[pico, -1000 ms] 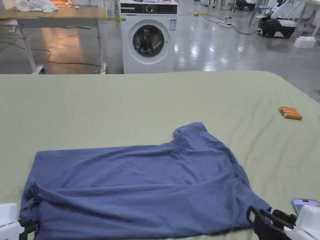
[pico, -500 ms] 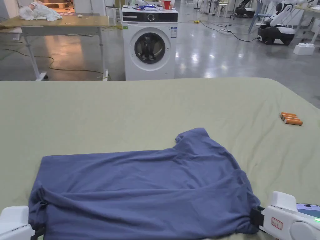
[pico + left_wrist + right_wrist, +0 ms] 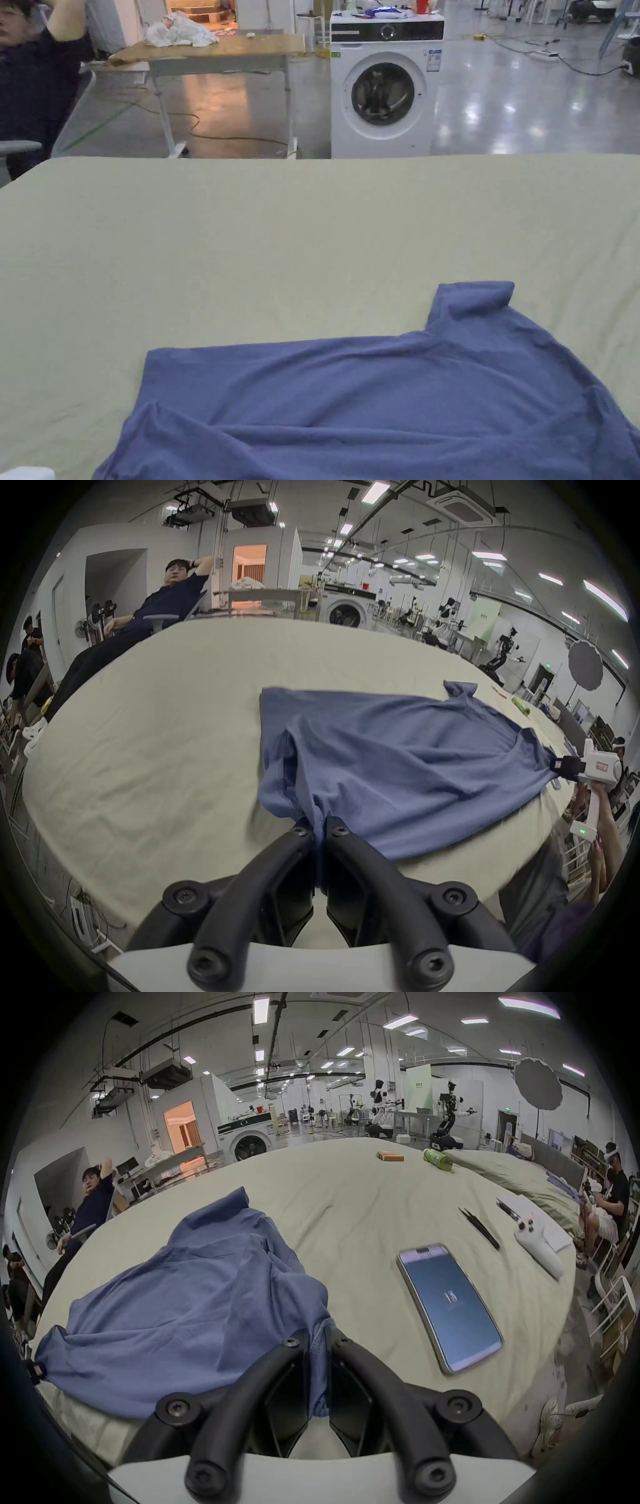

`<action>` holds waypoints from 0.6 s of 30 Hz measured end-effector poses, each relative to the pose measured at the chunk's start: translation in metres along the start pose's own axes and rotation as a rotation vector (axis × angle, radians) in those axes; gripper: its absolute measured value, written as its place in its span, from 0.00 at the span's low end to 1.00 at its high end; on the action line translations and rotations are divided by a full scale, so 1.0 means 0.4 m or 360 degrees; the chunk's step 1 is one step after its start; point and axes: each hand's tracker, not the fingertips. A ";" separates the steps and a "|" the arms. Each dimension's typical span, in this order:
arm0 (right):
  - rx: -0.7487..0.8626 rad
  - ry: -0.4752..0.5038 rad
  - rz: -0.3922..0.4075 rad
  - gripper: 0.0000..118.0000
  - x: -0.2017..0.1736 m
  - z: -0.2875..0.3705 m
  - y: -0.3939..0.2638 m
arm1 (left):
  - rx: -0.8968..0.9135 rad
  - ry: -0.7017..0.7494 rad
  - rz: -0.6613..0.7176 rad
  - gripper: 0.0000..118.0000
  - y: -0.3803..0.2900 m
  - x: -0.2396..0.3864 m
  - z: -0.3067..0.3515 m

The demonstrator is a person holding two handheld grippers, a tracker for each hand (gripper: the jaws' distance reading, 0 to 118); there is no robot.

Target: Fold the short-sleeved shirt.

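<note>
The blue short-sleeved shirt [image 3: 375, 400] lies sideways on the green-covered surface [image 3: 250, 237], one sleeve [image 3: 472, 297] pointing away from me. In the left gripper view, my left gripper [image 3: 318, 826] is shut on the bunched near corner of the shirt [image 3: 398, 767] at the hem end. In the right gripper view, my right gripper [image 3: 317, 1338] is shut on a fold of the shirt [image 3: 194, 1303] at the shoulder end. Each gripper also appears far off in the other's view: the right gripper [image 3: 557, 765] and the left gripper [image 3: 34, 1371], both pinching cloth. The near edge is raised between them.
To the right of the shirt lie a phone [image 3: 450, 1307], black tweezers [image 3: 479, 1227] and a white controller [image 3: 536, 1248]. Orange cylinders [image 3: 390, 1156] and a green bottle [image 3: 438, 1159] lie farther back. A washing machine [image 3: 384, 87] and a seated person [image 3: 31, 81] are beyond the far edge.
The right gripper, open beside the shirt's near right corner a second ago, closed on it. The head camera then swung left, so the shirt sits farther right in the picture.
</note>
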 end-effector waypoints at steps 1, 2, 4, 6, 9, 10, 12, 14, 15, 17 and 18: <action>-0.0004 0.0001 0.0000 0.04 0.003 0.019 -0.013 | -0.0029 0.0007 0.0013 0.00 -0.016 -0.003 0.009; -0.0007 -0.0003 0.0004 0.04 0.006 0.040 -0.028 | -0.0036 0.0009 0.0012 0.00 -0.032 -0.005 0.019; -0.0016 -0.0012 0.0017 0.04 0.009 0.070 -0.050 | -0.0041 0.0019 0.0023 0.00 -0.055 -0.003 0.035; -0.0036 -0.0024 0.0046 0.04 -0.003 0.097 -0.060 | -0.0033 0.0022 0.0090 0.01 -0.062 -0.009 0.044; -0.0041 -0.0052 0.0116 0.06 -0.014 0.100 -0.075 | 0.0022 0.0033 0.0138 0.30 -0.063 -0.013 0.046; -0.0048 -0.0050 0.0137 0.08 -0.012 0.090 -0.073 | 0.0035 0.0071 0.0110 0.36 -0.065 -0.012 0.041; -0.0039 -0.0062 0.0150 0.23 -0.013 0.081 -0.077 | 0.0091 0.0178 0.0015 0.59 -0.070 -0.003 0.040; 0.0022 0.0023 0.0158 0.50 -0.004 0.089 -0.071 | 0.0205 0.0187 -0.0013 0.71 -0.060 0.007 0.077; 0.0088 0.0109 0.0143 0.51 -0.005 0.103 -0.066 | 0.0282 0.0191 -0.0028 0.71 -0.054 0.018 0.102; 0.0182 0.0198 0.0158 0.51 -0.018 0.128 -0.052 | 0.0472 0.0207 -0.0055 0.71 -0.041 0.050 0.148; 0.0223 0.0233 0.0180 0.51 -0.027 0.140 -0.042 | 0.0552 0.0219 -0.0073 0.71 -0.035 0.068 0.167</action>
